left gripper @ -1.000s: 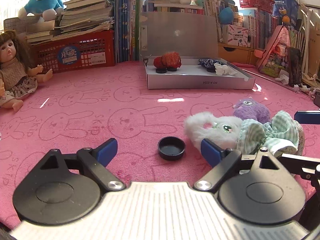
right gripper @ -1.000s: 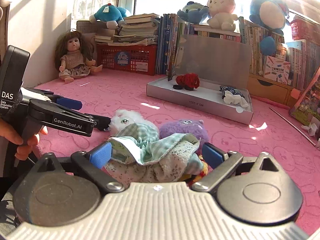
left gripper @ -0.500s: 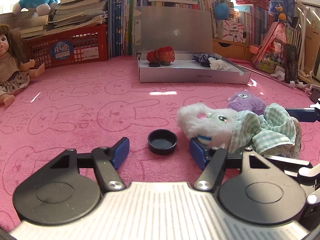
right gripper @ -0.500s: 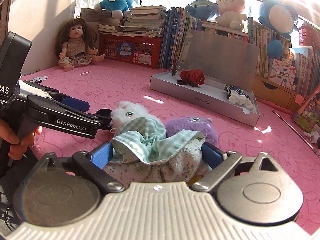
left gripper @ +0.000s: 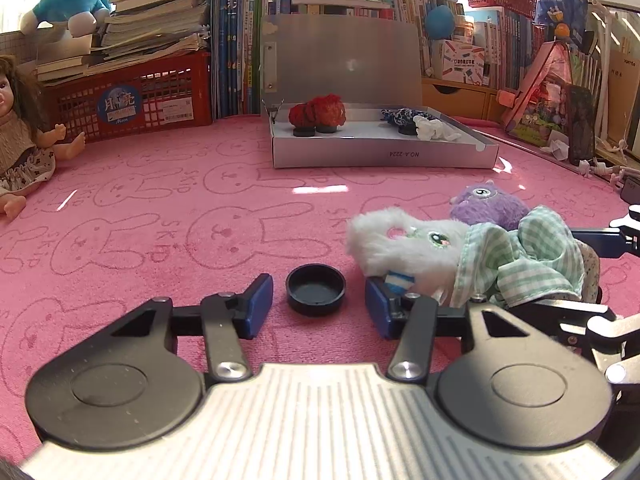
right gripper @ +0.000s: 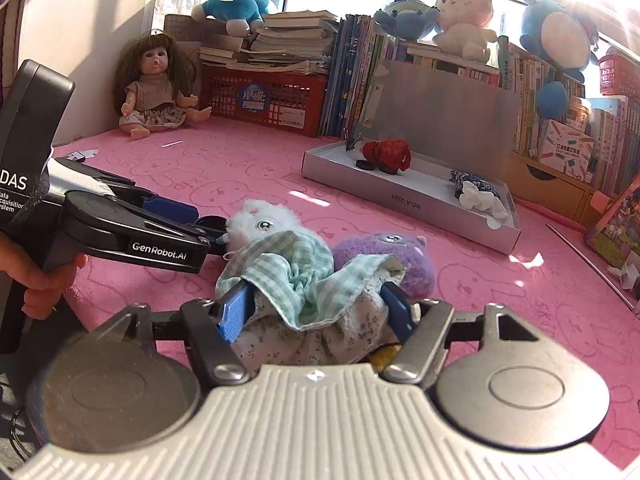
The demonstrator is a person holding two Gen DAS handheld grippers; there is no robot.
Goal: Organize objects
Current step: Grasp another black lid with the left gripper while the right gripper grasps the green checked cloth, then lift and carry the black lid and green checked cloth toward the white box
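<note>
a long-haired doll sits on the pink mat beside a red basket under stacked books.

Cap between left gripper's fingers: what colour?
Black. The round cap shows best in the left wrist view, lying on the pink mat.

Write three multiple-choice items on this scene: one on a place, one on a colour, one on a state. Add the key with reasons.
1. Where does the black cap lie?
A. in the grey box
B. on the pink mat between the left gripper's fingers
C. on the doll's lap

2. What colour is the plush beside the white plush?
A. purple
B. yellow
C. red

3. How is the right gripper?
A. open above the box
B. shut on a book
C. closed around the checked cloth bundle

Key: 1 B, the cap sits on the pink mat between the left gripper pads, untouched. 2 A, its fur is purple. 3 C, both pads press the cloth.
</note>
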